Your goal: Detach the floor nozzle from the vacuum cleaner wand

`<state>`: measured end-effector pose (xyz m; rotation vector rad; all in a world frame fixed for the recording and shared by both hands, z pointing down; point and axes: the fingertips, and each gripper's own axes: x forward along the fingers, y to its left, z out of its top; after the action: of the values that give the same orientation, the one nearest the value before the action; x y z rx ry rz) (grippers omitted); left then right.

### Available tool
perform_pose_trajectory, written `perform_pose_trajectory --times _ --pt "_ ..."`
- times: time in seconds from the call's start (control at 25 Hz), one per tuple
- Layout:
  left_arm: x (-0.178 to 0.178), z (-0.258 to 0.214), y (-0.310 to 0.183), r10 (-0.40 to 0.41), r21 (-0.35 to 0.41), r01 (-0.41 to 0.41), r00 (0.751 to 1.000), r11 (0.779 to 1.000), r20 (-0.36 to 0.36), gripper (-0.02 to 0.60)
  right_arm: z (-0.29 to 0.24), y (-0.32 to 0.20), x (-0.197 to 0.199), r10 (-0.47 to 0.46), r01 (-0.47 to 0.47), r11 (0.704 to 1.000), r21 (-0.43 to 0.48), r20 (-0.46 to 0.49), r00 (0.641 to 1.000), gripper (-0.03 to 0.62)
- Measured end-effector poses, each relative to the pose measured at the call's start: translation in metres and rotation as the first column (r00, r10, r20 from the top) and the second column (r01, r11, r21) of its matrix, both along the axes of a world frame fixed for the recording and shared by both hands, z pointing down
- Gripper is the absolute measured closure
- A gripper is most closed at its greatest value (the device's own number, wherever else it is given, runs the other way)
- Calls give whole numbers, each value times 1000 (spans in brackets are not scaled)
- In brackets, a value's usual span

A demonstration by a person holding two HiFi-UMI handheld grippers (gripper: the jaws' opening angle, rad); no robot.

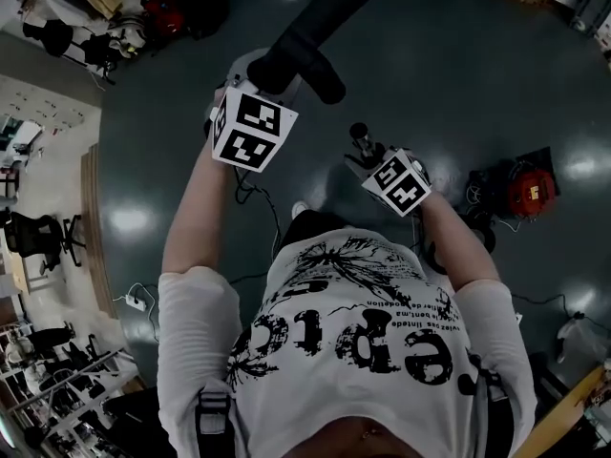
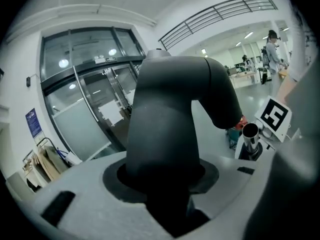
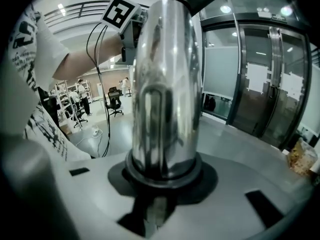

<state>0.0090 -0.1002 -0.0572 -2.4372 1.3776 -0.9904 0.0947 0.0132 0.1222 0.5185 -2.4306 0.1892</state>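
In the head view, the left gripper (image 1: 275, 72) holds the floor nozzle (image 1: 315, 34) by its black neck, which runs up and away beyond the fingers. The right gripper (image 1: 370, 156) holds the wand (image 1: 361, 138), whose open end stands just past its fingers, apart from the nozzle.

In the left gripper view, the fingers are clamped on the bent black neck of the floor nozzle (image 2: 170, 109). To their right, the bare mouth of the wand (image 2: 249, 135) shows free, so the joint looks already parted.

In the right gripper view, the fingers are closed round the chrome wand (image 3: 165, 84) near its base.

The risk now is the nozzle. Its weight probably lies far beyond the fingers, so the smooth neck could twist or slide in the clamp. The two parts are also near enough to knock together.
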Motion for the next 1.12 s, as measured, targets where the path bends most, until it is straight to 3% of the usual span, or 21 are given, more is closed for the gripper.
perform_pose_trajectory --times 0.32,0.44,0.68,0.8,0.96,1.12 --pt "-23 36 12 -54 -79 50 997 996 -49 407 15 -4 3 -16 15 999 -31 -28 999 471" --pt "-41 62 17 -108 -148 93 989 985 -97 407 28 -1 1 -28 25 998 -53 -56 998 471" --pt "-83 155 34 -230 -323 164 956 932 -180 406 86 -11 -28 -67 54 993 -102 -134 989 471" --pt "-96 212 32 -274 -403 187 947 896 -170 405 121 -31 -36 -78 57 988 -141 -149 986 471" --pt "-117 277 18 -322 -478 203 929 855 -182 405 168 -63 -47 -83 49 982 -182 -182 980 471" --pt "-143 344 -13 -380 -509 227 899 830 -219 406 229 -98 -67 -99 54 977 -205 -220 970 471"
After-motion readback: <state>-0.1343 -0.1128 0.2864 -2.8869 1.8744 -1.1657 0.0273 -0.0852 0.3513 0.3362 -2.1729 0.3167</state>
